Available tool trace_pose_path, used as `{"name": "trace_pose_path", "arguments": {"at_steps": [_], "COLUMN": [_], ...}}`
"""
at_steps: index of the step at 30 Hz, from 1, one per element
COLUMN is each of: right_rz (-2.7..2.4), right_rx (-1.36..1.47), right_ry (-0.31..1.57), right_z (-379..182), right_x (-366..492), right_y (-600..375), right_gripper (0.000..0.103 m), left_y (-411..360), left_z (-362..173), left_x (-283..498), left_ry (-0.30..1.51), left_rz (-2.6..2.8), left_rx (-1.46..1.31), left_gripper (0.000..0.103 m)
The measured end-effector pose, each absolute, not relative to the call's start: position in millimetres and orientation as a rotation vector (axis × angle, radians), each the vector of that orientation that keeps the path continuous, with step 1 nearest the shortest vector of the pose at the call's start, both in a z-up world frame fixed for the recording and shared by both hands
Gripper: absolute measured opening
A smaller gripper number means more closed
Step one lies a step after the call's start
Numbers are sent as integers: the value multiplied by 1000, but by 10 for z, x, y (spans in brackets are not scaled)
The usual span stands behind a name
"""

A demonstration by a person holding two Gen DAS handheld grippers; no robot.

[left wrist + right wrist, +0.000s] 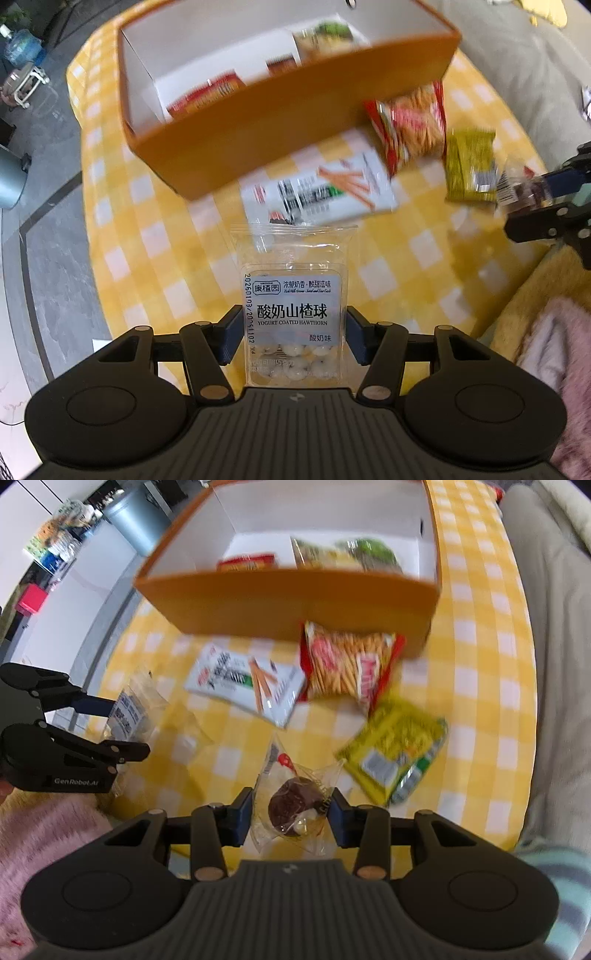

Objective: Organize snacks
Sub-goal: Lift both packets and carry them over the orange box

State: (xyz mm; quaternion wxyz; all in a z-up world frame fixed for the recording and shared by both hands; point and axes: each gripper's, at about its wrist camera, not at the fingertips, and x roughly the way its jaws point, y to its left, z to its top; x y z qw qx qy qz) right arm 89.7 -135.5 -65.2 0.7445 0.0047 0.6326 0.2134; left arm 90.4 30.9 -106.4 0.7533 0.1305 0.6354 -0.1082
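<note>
The left gripper [293,338] pinches a clear plastic packet of white yogurt-coated hawthorn balls [293,314] by its sides; its grey label reads "YOGURT-COATED HAWTHORN" under Chinese characters, and its lower end is cut off by the gripper body. The right gripper [291,812] pinches a crinkled clear wrapper holding a round chocolate-coated cake [293,805], its small print too creased to read. Beyond, on the yellow-and-white checked cloth of the worktop [406,258], lie a white flat packet picturing biscuit sticks [245,683], a red bag of thin sticks [347,664] and a yellow-green foil pouch [395,749], all blurred so their writing is illegible. Farthest, the orange cardboard box with white inside [288,602] hides most of the packets within behind its near wall.
</note>
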Motion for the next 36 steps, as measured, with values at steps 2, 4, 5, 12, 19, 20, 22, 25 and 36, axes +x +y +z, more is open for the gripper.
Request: {"name": "trace_pose_path", "arguments": {"at_steps": [2, 4, 5, 12, 19, 20, 22, 25, 36], "right_rz": [473, 477, 480, 504, 526, 528, 526, 513, 440], "right_rx": [10, 9, 7, 13, -13, -21, -35, -59, -228], "right_ry": [1363, 1339, 1324, 1231, 1174, 1168, 1162, 1166, 1238], "right_z": [-564, -473, -418, -87, 107, 117, 108, 62, -400], "right_x": [964, 1031, 1068, 1332, 1655, 1713, 1829, 2002, 2518], "right_y": [-1334, -1314, -1296, -1199, -1136, -1131, -1134, -1136, -1073], "right_gripper": [40, 40, 40, 40, 40, 40, 40, 40, 40], "left_y": [312, 317, 322, 297, 211, 196, 190, 182, 178], "left_z": [-943, -828, -774, -396, -81, -58, -22, -46, -452], "left_x": [959, 1021, 1048, 1323, 1664, 1728, 1855, 2047, 2634], "left_ry": [1363, 1340, 1330, 1259, 1209, 1204, 1201, 1208, 1296], "left_rz": [-233, -231, -231, -235, -240, -237, -236, -218, -146], "left_rx": [271, 257, 252, 204, 108, 90, 52, 7, -49], "left_gripper": [65, 65, 65, 65, 65, 65, 65, 65, 65]}}
